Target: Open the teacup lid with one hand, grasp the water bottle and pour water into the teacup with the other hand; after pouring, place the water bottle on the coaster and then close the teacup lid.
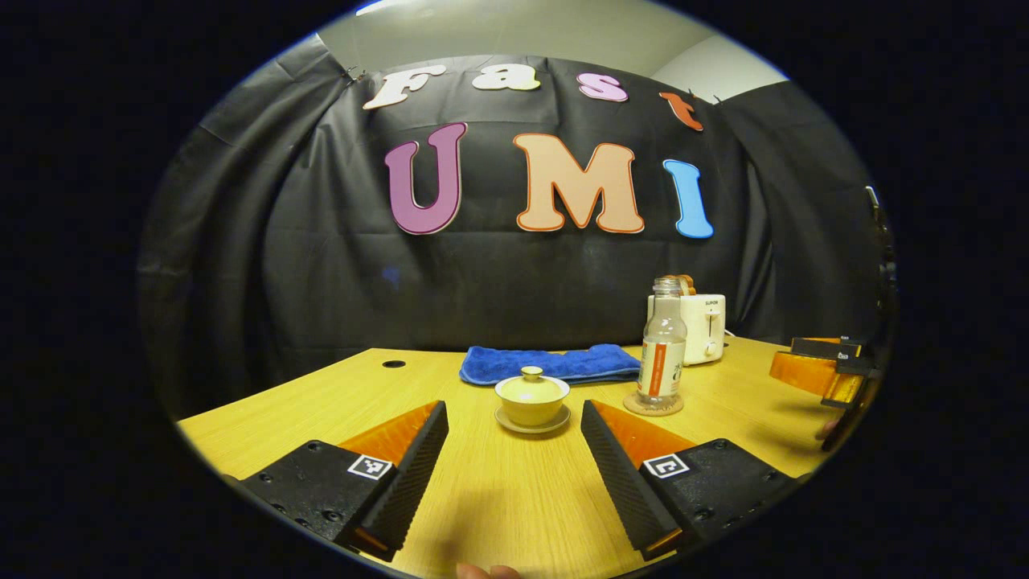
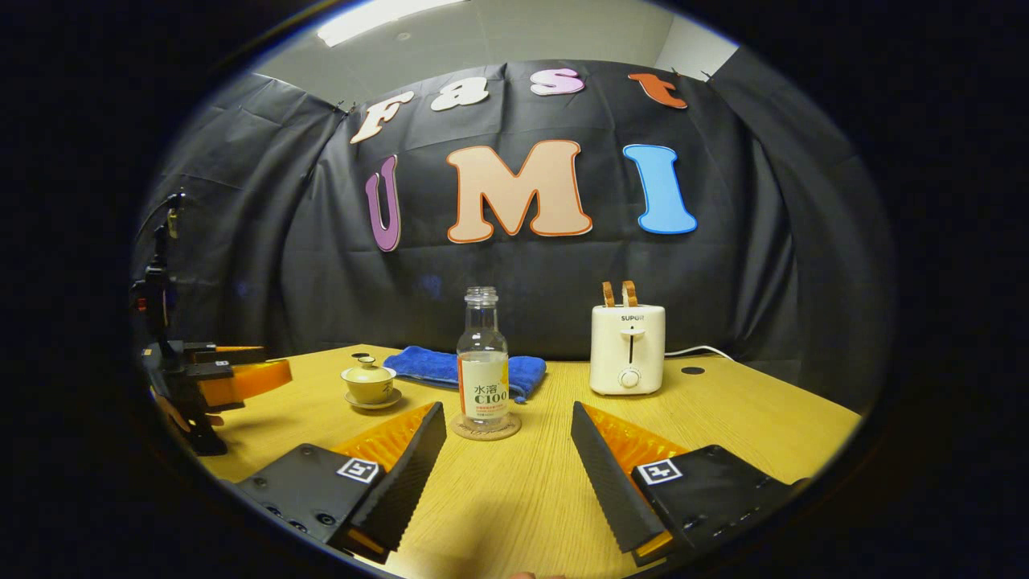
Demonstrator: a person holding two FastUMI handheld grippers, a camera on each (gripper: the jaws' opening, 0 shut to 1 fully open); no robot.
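Observation:
A pale yellow teacup (image 1: 531, 400) with its lid (image 1: 531, 383) on stands on a saucer, straight ahead of my left gripper (image 1: 514, 422), which is open and a short way short of it. The uncapped clear water bottle (image 1: 663, 344) stands upright on a round cork coaster (image 1: 653, 404) to the cup's right. In the right gripper view the bottle (image 2: 482, 359) and coaster (image 2: 485, 427) are just ahead of my open right gripper (image 2: 508, 425); the teacup (image 2: 368, 383) is off to the left. Both grippers hold nothing.
A folded blue cloth (image 1: 551, 363) lies behind the cup on the wooden table (image 1: 498, 490). A white toaster (image 2: 628, 348) with toast in it stands at the back right. The other gripper is seen at the right edge (image 1: 828, 371) and left edge (image 2: 217, 374).

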